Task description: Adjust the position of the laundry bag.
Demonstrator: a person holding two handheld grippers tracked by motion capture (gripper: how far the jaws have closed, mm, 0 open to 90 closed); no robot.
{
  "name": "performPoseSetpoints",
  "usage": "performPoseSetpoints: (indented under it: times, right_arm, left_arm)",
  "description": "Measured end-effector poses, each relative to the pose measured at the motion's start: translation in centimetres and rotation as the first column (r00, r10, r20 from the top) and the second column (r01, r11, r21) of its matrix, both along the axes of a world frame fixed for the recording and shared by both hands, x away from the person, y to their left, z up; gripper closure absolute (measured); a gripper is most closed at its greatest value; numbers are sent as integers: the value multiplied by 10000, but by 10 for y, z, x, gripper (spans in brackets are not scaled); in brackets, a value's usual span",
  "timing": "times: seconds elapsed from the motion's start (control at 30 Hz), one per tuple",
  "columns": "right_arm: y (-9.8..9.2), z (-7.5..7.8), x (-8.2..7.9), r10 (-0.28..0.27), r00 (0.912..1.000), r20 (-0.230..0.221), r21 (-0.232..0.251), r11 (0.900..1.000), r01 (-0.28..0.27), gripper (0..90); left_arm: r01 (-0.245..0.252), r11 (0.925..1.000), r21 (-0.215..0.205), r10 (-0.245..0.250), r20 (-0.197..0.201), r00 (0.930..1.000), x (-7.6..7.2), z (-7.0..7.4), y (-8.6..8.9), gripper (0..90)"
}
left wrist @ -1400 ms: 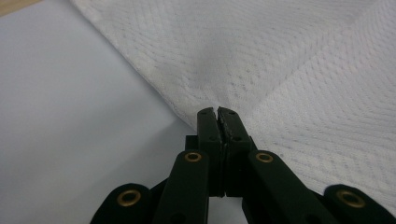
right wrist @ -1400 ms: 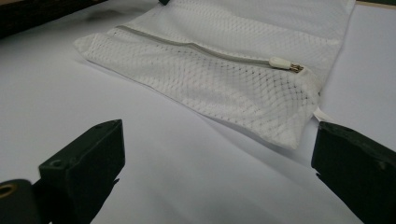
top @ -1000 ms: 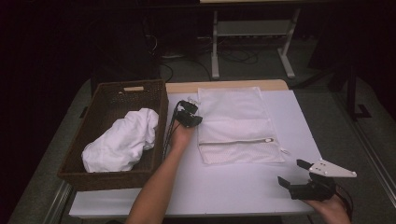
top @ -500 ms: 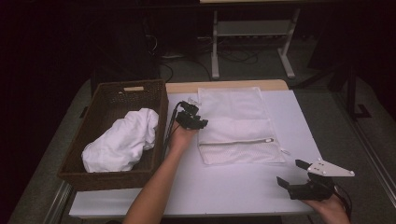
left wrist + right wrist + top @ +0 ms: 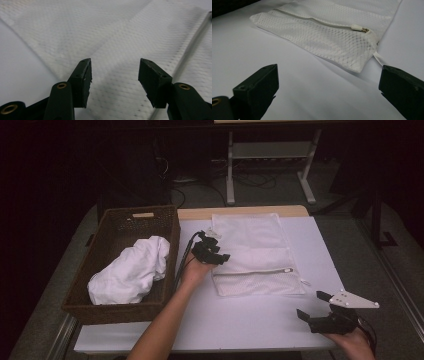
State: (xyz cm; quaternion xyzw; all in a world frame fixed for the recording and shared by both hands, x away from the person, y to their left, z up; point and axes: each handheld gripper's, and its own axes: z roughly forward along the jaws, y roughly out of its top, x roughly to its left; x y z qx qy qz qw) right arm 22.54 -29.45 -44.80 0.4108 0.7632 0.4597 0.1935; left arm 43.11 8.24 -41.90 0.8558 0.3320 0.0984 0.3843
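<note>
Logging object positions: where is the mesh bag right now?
High view: the mesh bag lies flat mid-table, right of the basket, with the left hand-held gripper at its left edge.

On my table (image 5: 250,325) the mesh laundry bag (image 5: 255,252) lies flat at the middle, zipper (image 5: 252,272) toward me. The wicker basket (image 5: 125,227) sits just left of it, a bundled cloth (image 5: 131,276) inside. My left gripper (image 5: 212,252) hovers over the bag's left edge; my right gripper (image 5: 314,306) is well apart, near the front right corner.

White table (image 5: 250,320) with mesh bag (image 5: 252,252), wicker basket (image 5: 115,245).
</note>
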Motion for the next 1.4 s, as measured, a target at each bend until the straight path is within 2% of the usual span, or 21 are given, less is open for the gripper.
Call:
performPoseSetpoints:
  times: [0.13,0.3,0.5,0.63,0.9,0.97,1.13,1.27,1.4]
  right_arm:
    - [-1,0,0,-21,10000,-9,25,10000,21,24]
    - [-1,0,0,-40,10000,-25,15,10000,40,24]
    - [-1,0,-1,-70,10000,-5,35,10000,70,24]
    - [-1,1,-1,-81,10000,33,22,10000,81,24]
    - [-2,1,-1,-93,9999,46,33,10000,93,24]
    - [-2,1,-1,-90,10000,35,27,10000,90,24]
    - [-1,1,-1,-88,10000,28,20,10000,88,24]
    - [-2,1,-1,-124,9999,47,34,9999,124,24]
    - [-2,1,-1,-110,9999,37,20,9999,109,24]
  left_arm:
    - [395,9989,-253,-396,-17,9992,-7,3,-4,441]
    - [939,9949,-376,-943,-81,9955,-15,5,-8,448]
    - [1542,9865,-549,-1549,-85,9879,-26,8,-14,460]
    - [2039,9768,-646,-2040,51,9790,-34,10,-21,481]
    - [2900,9537,-795,-2903,80,9569,-50,8,-35,511]
    - [3142,9458,-817,-3146,75,9492,-55,6,-40,525]
    - [3466,9335,-914,-3490,-107,9371,-61,2,-47,574]
    - [3917,9158,-890,-3949,-203,9185,-68,-1,-56,610]
    - [4226,9030,-775,-4257,-286,9044,-73,-7,-65,647]
